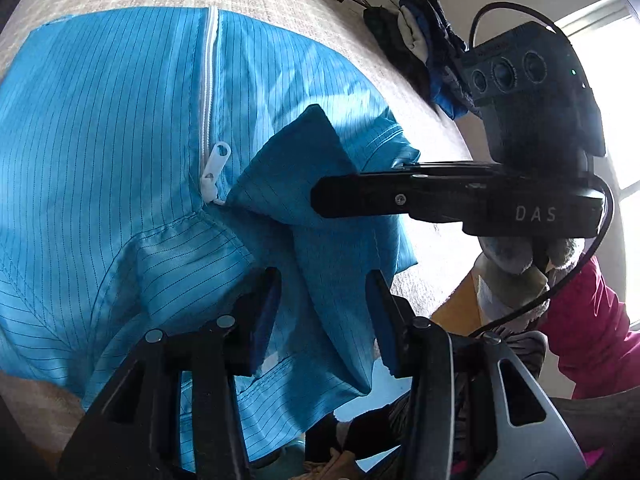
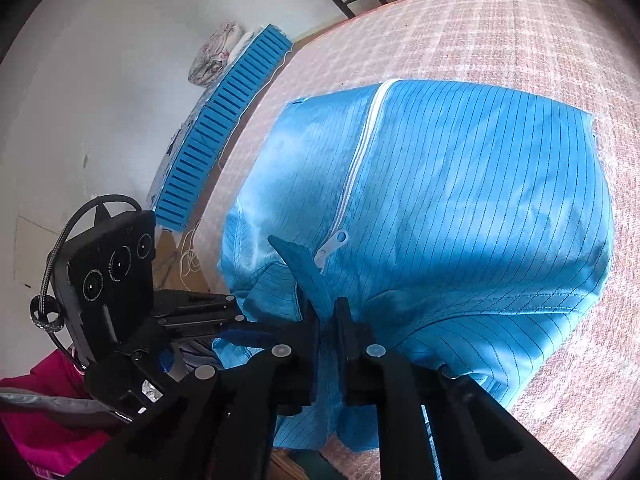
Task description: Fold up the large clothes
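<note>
One blue pinstriped garment (image 2: pixel 460 208) with a white zipper (image 1: pixel 208 92) lies spread across the centre of both frames on my plaid bed cover (image 2: pixel 500 32), its collar end bunched toward the lower middle. Right gripper (image 2: pixel 329 320): jaws pinched nearly together on a raised fold of collar fabric, lower centre of the right wrist view; the same tool crosses the left wrist view from the right edge. Left gripper (image 1: pixel 322 312): fingers set apart with loose blue cloth hanging between them, pads not pressing it, lower centre of the left wrist view. Blue slatted crate (image 2: pixel 228 128) at upper left along the wall; dark clothes pile (image 1: pixel 424 52) at upper right; my pink sleeve (image 1: pixel 588 320) at right.
</note>
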`<state>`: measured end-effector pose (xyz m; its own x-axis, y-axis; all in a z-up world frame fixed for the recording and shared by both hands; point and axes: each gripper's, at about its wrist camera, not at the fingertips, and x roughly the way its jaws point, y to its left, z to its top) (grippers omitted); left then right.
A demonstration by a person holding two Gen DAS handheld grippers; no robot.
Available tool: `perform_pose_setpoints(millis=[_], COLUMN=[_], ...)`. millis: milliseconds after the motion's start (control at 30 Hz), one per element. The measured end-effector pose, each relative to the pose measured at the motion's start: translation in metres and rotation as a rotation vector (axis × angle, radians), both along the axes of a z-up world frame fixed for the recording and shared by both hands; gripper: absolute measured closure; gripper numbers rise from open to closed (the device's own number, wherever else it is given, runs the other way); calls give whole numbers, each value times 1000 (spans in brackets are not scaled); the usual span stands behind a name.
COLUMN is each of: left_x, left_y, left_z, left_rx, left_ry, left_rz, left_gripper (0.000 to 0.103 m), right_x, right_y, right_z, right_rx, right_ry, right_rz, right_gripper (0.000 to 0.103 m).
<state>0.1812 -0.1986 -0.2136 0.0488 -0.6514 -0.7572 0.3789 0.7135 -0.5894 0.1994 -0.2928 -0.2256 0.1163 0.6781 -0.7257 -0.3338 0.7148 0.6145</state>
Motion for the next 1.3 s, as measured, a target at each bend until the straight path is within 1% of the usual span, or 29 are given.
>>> perform_pose_setpoints(millis=[33,67,100,133,200,300,400,467,567,633,667,700,733,767,800,867,967,1067,1100,1167,1200,1233,1267,1300], left_x=[3,5,6,5,3,-2,-6,-9,-10,-11,-11,-10,-11,-12,-13,-15,-18,-19,-19,-18,-18,-18,-18,-20], left_y=[2,3,3,2,4,12,26,30,30,28,27,22,21,20,19,21,23,24,24,26,29,33,39,46], left_z=[-5,-9,-13,-16,-15,-4,7,8,6,7,8,9,11,13,14,15,14,12,12,16,18,20,23,27], left_rx=[-19,-45,-70,-84,-90,-110,-123,-107,-83,-77,-81,-77,-69,-63,-61,-56,-54,-49,-50,-45,-44,-41,-38,-38], left_ry=[21,43,64,74,49,3,-20,-29,-32,-43,-45,-54,-69,-80,-86,-95,-96,-92,-94,-109,-103,-97,-97,-105], left_rz=[12,21,24,25,39,64,85,78,68,61,58,53,47,41,37,36,32,25,22,27,20,13,8,3], left_gripper=[70,81,96,99,103,103,103,103,103,103,103,103,103,103,103,103,103,103,103,103,103,103,103,103], right_x=[-1,-1,2,2,3,5,2,3,7,11,13,14,17,20,23,28,24,19,18,15,13,12,9,5], right_y=[1,1,3,3,5,4,-13,-19,-18,-8,-1,7,14,20,22,25,15,0,-4,-8,-10,-11,-13,-14], right_z=[0,-1,-1,-1,1,0,-3,-8,-7,0,6,11,13,13,11,7,1,-15,-18,-15,-11,-6,1,10], right_rx=[-1,12,28,44,62,58,83,73,59,67,54,27,-1,-17,-25,-59,-111,-133,-127,-102,-101,-100,-90,-92], right_ry=[-1,5,12,14,12,10,30,47,61,54,27,0,-13,-16,-12,-4,-3,60,71,65,55,43,22,-8], right_rz=[-2,-8,-16,-24,-37,-65,-121,-148,-140,-102,-82,-62,-50,-46,-47,-67,-121,-198,-216,-238,-241,-237,-238,-243], right_gripper=[98,99,99,100,101,101,102,102,96,81,68,68,68,75,89,103,103,103,103,102,97,94,81,72])
